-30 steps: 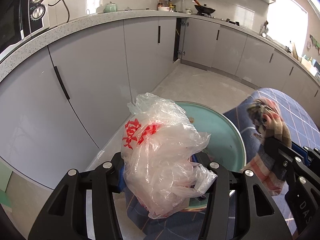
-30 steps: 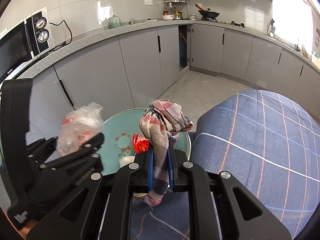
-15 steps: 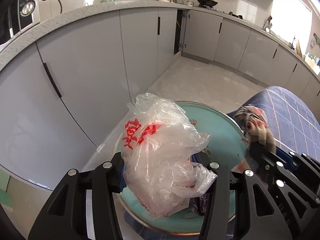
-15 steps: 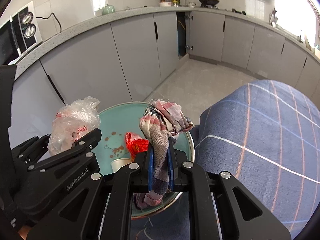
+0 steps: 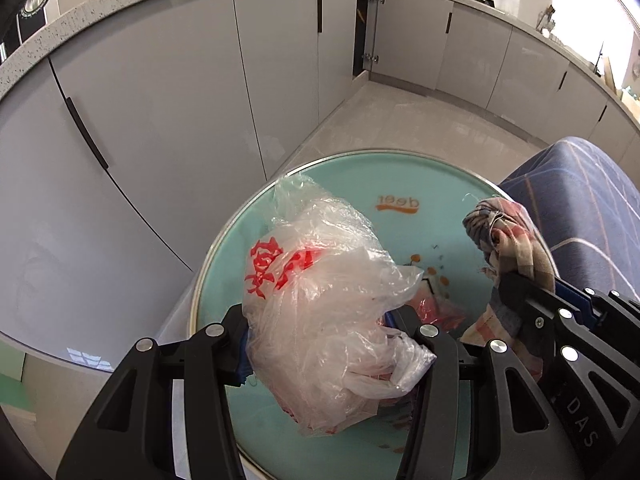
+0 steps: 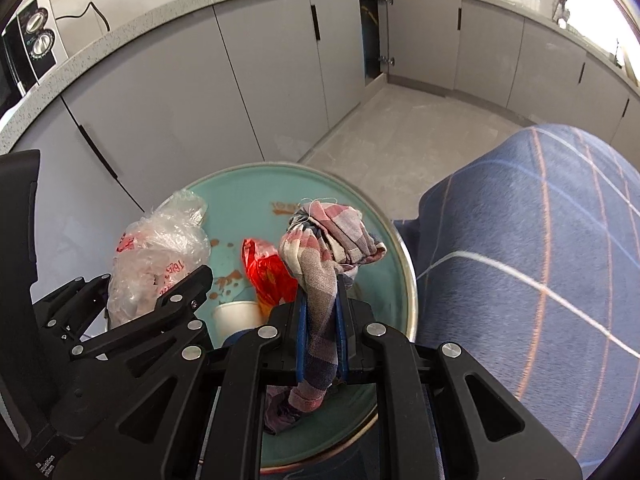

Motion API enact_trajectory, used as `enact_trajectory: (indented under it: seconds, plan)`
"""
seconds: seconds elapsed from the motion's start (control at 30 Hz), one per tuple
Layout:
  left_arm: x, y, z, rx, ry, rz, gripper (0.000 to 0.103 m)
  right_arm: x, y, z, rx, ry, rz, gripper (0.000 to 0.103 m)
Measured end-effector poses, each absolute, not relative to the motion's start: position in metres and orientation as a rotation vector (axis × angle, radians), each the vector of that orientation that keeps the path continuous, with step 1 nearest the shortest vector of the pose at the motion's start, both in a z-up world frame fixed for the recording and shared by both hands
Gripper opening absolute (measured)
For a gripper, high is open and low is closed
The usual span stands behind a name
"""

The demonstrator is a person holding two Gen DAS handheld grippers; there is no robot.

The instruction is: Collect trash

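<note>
While both grippers hang over the round teal table (image 5: 400,184), the trash is split between them and the tabletop. Left gripper (image 5: 320,336): jaws clamped on a crumpled clear plastic bag (image 5: 320,296) with red print, bunched so it does not trail; judged to be the collecting bag. Right gripper (image 6: 322,332): jaws nearly closed, pinching a plaid rag (image 6: 324,256) by its middle, the loose end dangling below; probably meant for wiping.

On the table, toward its near edge: a red wrapper (image 6: 264,272) and a white paper cup (image 6: 236,316) just beside it, with brown crumbs and smears (image 6: 226,282) around them. These are judged the remaining items to collect.

View differences: the right wrist camera shows wrapper, cup and crumbs plainly; in the left wrist view the bag hides the cup and most of the wrapper, but an orange logo near the table's far edge reads more clearly there. A blue checked cloth (image 6: 540,280) borders the table's right edge; grey cabinets (image 5: 160,100) stand behind it.
</note>
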State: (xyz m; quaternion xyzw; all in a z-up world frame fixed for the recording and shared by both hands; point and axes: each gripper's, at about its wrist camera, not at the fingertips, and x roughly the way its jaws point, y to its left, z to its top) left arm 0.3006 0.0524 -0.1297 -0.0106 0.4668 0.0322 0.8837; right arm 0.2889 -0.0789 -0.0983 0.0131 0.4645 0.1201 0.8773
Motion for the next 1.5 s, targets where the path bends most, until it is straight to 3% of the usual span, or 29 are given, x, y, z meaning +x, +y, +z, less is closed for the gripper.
enact_trajectory:
  seconds: [0.17,0.27,0.3,0.37,0.5,0.57,0.63,0.7,0.9,1.5]
  plan:
    - [0.301,0.052,-0.137,-0.023,0.985,0.059,0.051,0.293,-0.078,-0.102,0.037,0.991,0.267,0.014]
    - [0.300,0.053,-0.136,-0.030,0.979,0.077,0.059,0.296,-0.075,-0.103,0.030,0.988,0.270,0.019]
    - [0.300,0.055,-0.136,-0.032,0.975,0.088,0.067,0.297,-0.076,-0.102,0.034,0.986,0.267,0.025]
    - [0.297,0.061,-0.132,-0.064,0.968,0.078,0.068,0.293,-0.081,-0.099,0.060,0.978,0.265,0.035]
    - [0.289,0.059,-0.118,-0.061,0.929,0.091,0.084,0.284,-0.096,-0.088,0.095,0.940,0.264,0.050]
    - [0.283,0.057,-0.108,-0.050,0.905,0.080,0.085,0.275,-0.102,-0.080,0.106,0.918,0.262,0.051]
    - [0.276,0.055,-0.100,-0.048,0.883,0.079,0.092,0.265,-0.107,-0.072,0.120,0.897,0.254,0.054]
    - [0.268,0.056,-0.093,-0.038,0.862,0.093,0.096,0.254,-0.113,-0.065,0.133,0.863,0.237,0.067]
    - [0.235,0.067,-0.080,-0.052,0.832,0.121,0.096,0.215,-0.121,-0.051,0.138,0.791,0.198,0.077]
    - [0.104,0.087,-0.045,-0.051,0.706,0.169,0.097,0.103,-0.116,-0.022,0.139,0.631,0.200,0.086]
